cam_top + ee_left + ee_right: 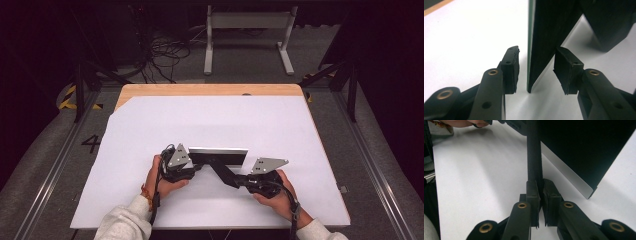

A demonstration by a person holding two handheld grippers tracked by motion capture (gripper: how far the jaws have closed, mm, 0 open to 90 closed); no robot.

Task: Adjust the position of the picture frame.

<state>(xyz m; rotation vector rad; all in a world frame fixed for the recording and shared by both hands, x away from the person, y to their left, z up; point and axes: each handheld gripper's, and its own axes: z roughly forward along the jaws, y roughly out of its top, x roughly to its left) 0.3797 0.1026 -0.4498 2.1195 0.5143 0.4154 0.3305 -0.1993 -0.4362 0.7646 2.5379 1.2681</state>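
A flat black panel with a silver rim stands on edge on the white sheet, and a black strut runs from its back toward the right hand. My left gripper is at the panel's left end. In the left gripper view the panel's edge rises between the pads of the left gripper, with a gap on each side, so it is open. My right gripper is shut on the strut. The panel's dark face leans away to the right.
The white sheet covers most of a wooden table. Beyond the far edge are floor cables and a white metal stand. A person's hand shows at the top left of the right gripper view.
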